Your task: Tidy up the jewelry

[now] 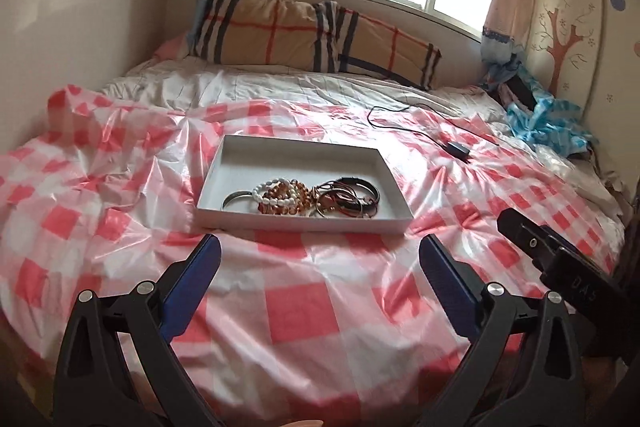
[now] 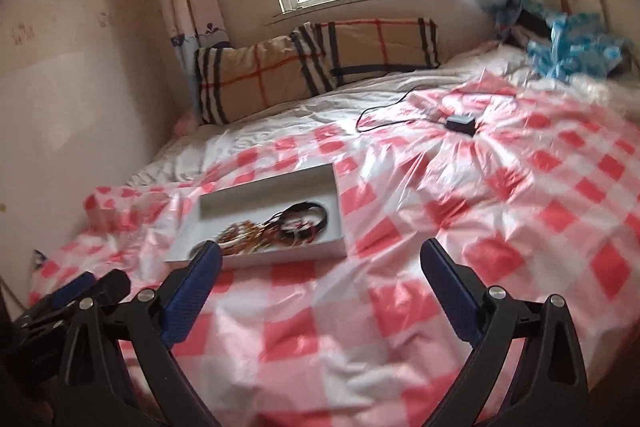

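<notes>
A shallow white tray (image 1: 224,163) lies on a bed covered with red-and-white checked plastic. In its near half sits a pile of jewelry: a silver bangle (image 1: 236,198), white and amber bead bracelets (image 1: 280,197), and dark cord bracelets (image 1: 352,197). My left gripper (image 1: 320,251) is open and empty, just in front of the tray. In the right wrist view the tray (image 2: 312,251) and jewelry pile (image 2: 276,229) lie ahead to the left. My right gripper (image 2: 320,259) is open and empty, to the tray's right. The right gripper's body (image 1: 560,259) shows in the left wrist view.
A black charger with cord (image 1: 458,149) lies behind and right of the tray, also in the right wrist view (image 2: 460,125). Plaid pillows (image 1: 312,35) lean at the head under the window. Blue cloth (image 1: 544,119) is heaped at the far right. A wall (image 1: 80,27) runs on the left.
</notes>
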